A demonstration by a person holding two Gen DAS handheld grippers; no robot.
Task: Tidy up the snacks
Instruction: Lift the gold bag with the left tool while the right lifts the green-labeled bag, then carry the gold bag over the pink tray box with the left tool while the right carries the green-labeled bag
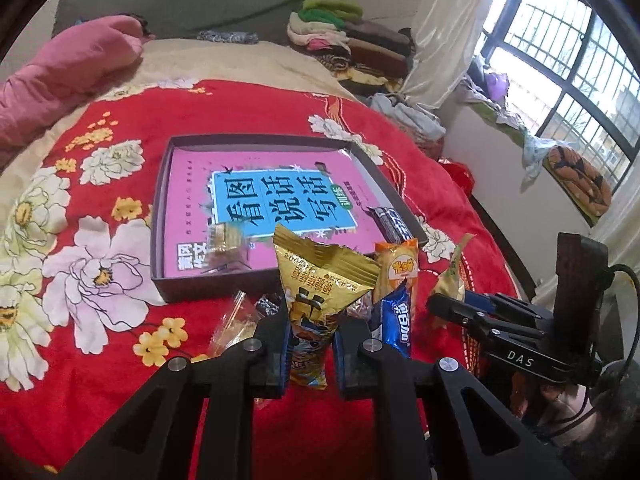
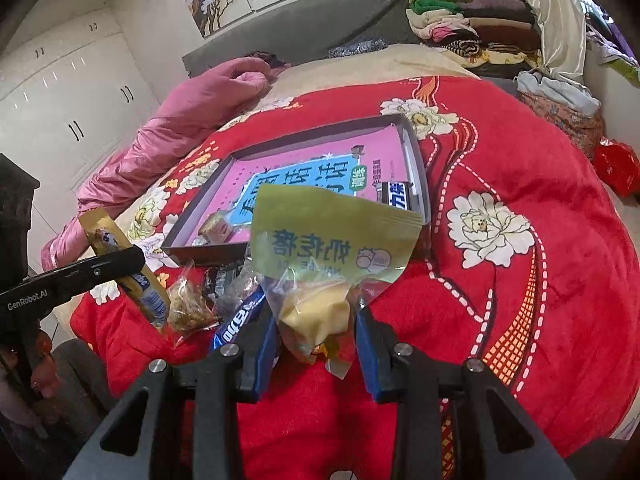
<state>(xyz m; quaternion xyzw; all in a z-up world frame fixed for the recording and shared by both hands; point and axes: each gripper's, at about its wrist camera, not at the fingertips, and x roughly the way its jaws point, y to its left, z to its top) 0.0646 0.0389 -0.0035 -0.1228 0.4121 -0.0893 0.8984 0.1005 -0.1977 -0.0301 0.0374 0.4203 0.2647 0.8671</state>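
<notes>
My left gripper is shut on a gold snack packet and holds it upright above the red bedspread. My right gripper is shut on a green-topped clear packet with a yellow pastry inside. A dark shallow box lies ahead with a pink book, a small clear-wrapped candy and a dark chocolate bar in it. A blue Oreo pack, an orange packet and clear-wrapped snacks lie in front of the box.
The red flowered bedspread covers the bed. A pink quilt lies at the far left, folded clothes at the headboard. A window and sill are to the right. White wardrobes stand at the left.
</notes>
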